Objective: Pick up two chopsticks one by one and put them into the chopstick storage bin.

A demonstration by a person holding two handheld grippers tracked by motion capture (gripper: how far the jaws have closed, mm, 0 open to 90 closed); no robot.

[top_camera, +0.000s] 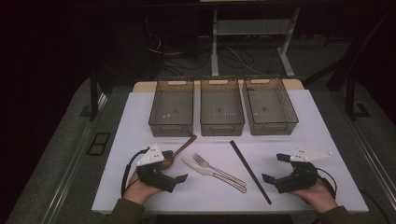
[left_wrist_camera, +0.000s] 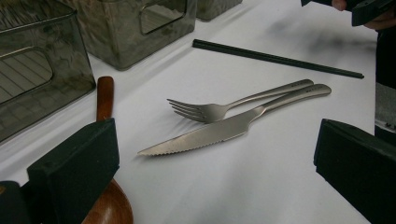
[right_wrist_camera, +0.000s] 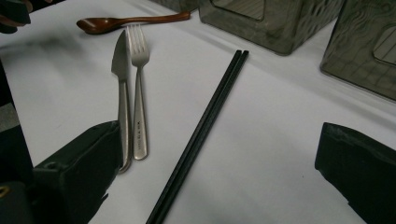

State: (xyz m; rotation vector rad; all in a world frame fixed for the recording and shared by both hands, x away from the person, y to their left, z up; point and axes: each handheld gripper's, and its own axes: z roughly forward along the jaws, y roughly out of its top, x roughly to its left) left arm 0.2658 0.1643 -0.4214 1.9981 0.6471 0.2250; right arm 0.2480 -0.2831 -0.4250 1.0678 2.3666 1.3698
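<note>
A steel fork (top_camera: 217, 169) and a serrated knife (top_camera: 210, 173) lie side by side on the white mat (top_camera: 299, 121), near the middle front. Left of them rests a wooden spoon (top_camera: 180, 149), and to their right a pair of black chopsticks (top_camera: 250, 171) lies diagonally. My left gripper (top_camera: 176, 169) stands open at the front left, its jaws wide apart around the spoon's bowl (left_wrist_camera: 109, 207) and facing the knife (left_wrist_camera: 210, 133) and fork (left_wrist_camera: 219, 109). My right gripper (top_camera: 273, 168) is open at the front right, holding nothing, with the chopsticks (right_wrist_camera: 205, 126) running between its jaws.
Three translucent grey bins (top_camera: 171, 107) (top_camera: 222, 106) (top_camera: 270, 105) stand in a row at the back of the mat. Beyond the table are a dark floor, cables and a white desk frame (top_camera: 215, 42). Bare mat lies between the bins and the cutlery.
</note>
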